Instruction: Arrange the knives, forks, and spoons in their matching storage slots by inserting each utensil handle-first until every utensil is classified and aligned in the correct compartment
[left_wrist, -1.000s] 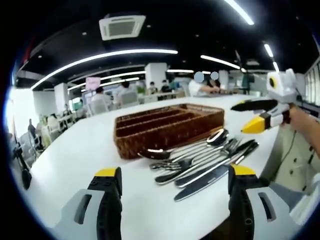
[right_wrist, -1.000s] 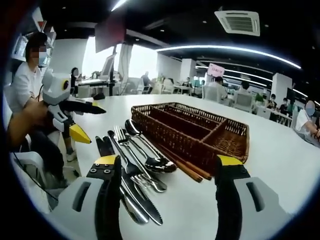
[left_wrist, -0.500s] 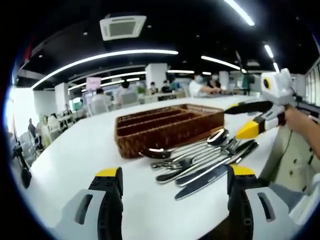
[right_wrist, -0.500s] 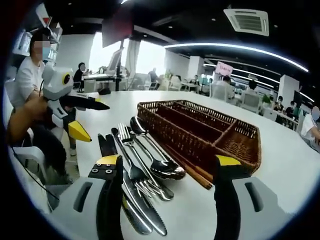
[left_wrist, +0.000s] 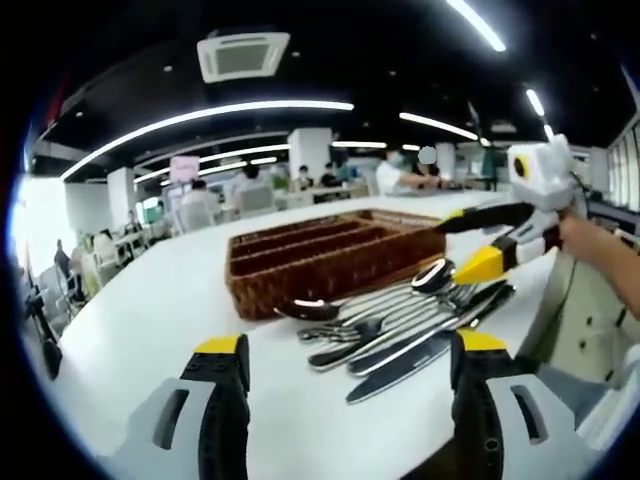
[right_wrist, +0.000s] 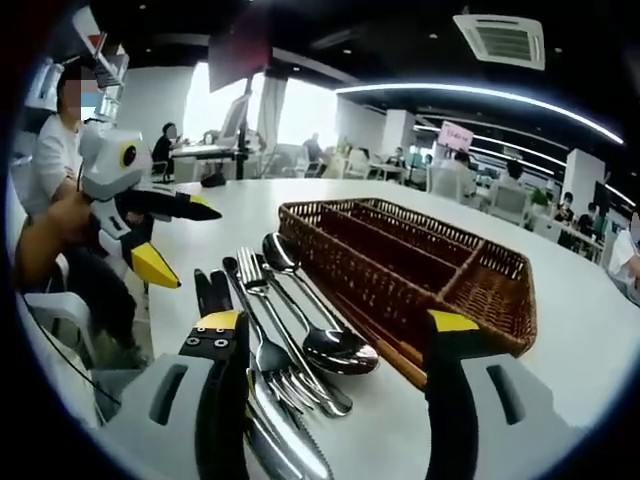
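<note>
A brown wicker cutlery tray (left_wrist: 330, 255) (right_wrist: 420, 275) with long compartments sits on the white bench (left_wrist: 150, 310) (right_wrist: 590, 330), and nothing can be made out inside its slots. Just beside its long wall lies a loose bundle of cutlery: spoons (left_wrist: 432, 275) (right_wrist: 338, 345), forks (left_wrist: 345, 330) (right_wrist: 262, 300) and dark-handled knives (left_wrist: 415, 352) (right_wrist: 208, 292), overlapping one another. The left gripper (left_wrist: 345, 350) (right_wrist: 172, 235) is held with its yellow-tipped fingers spread wide apart, gripping nothing. The right gripper (right_wrist: 335, 325) (left_wrist: 472, 240) hovers over the bundle's spoon end, its fingers likewise parted and empty. A person's hand (left_wrist: 590, 240) holds it.
</note>
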